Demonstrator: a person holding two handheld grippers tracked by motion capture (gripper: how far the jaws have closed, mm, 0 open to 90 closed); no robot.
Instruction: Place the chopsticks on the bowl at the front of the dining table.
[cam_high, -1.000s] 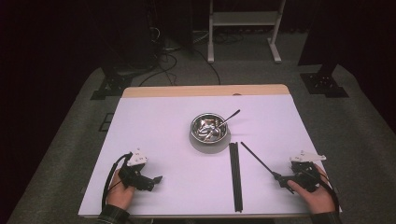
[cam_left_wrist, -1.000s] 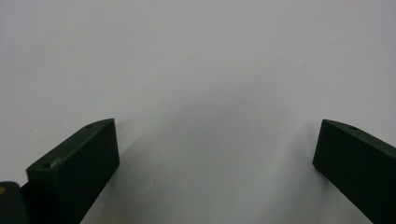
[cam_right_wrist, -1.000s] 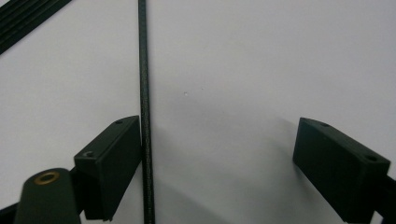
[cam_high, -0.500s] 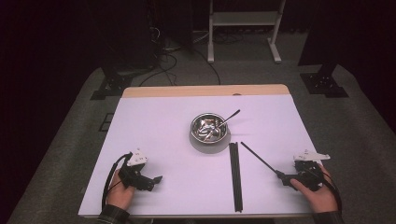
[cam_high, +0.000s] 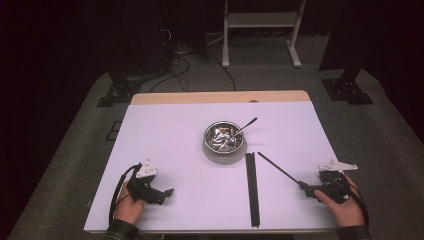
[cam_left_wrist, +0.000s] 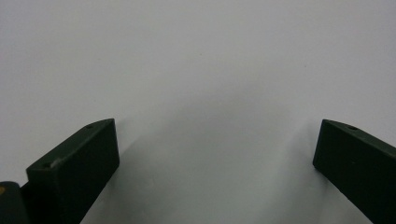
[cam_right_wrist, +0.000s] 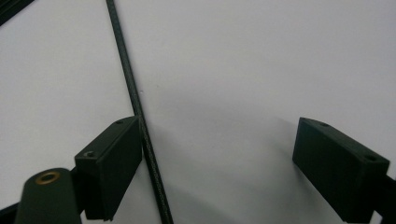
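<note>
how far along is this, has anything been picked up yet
Early on. Nothing is lifted: two black rods lie side by side on the white table, a third thin rod slants beside them. The right hand-held gripper is open, that rod against one jaw. The left hand-held gripper rests open. Closing and lifting remain.

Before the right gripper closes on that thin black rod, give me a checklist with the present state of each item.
1. Right gripper open: ok, jaws stand wide apart.
2. Thin black rod between the jaws: ok, but it lies right against one jaw, far off centre.
3. Rod flat on the white table: ok, as far as the high view shows.
4. Rod apart from the pair of black rods: ok, a gap shows in the high view.
5. Rod apart from the metal bowl: ok.
6. Left gripper out of the way: ok, open over bare table at the near left.
</note>
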